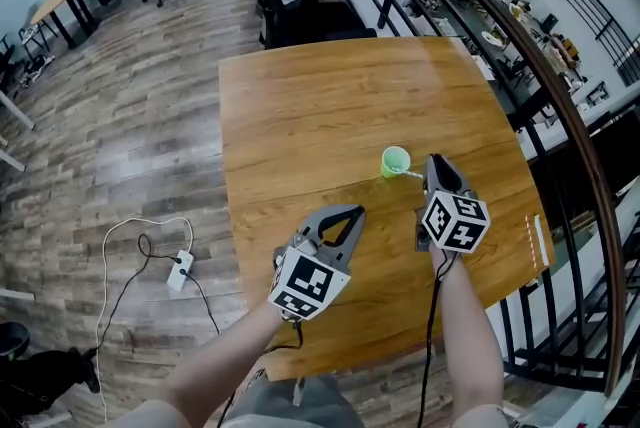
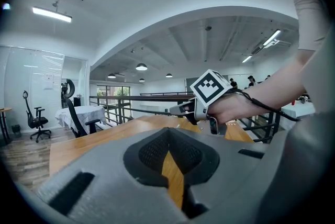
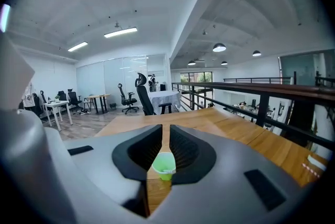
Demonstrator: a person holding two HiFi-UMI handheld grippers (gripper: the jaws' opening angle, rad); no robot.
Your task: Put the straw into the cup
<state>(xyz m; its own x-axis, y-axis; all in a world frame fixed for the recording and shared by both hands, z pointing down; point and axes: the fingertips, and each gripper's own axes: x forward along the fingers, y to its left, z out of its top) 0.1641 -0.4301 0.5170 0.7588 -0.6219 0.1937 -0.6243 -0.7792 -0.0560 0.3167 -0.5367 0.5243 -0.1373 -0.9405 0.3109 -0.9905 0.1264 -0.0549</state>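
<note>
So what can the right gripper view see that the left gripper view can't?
Only the right gripper view shows the green cup, sitting just past the right gripper's nearly closed claw, with the white straw tip at its rim. Only the left gripper view shows that right gripper from outside and the hand holding it. Both show the wooden table, the black railing and office chairs far away.
</note>
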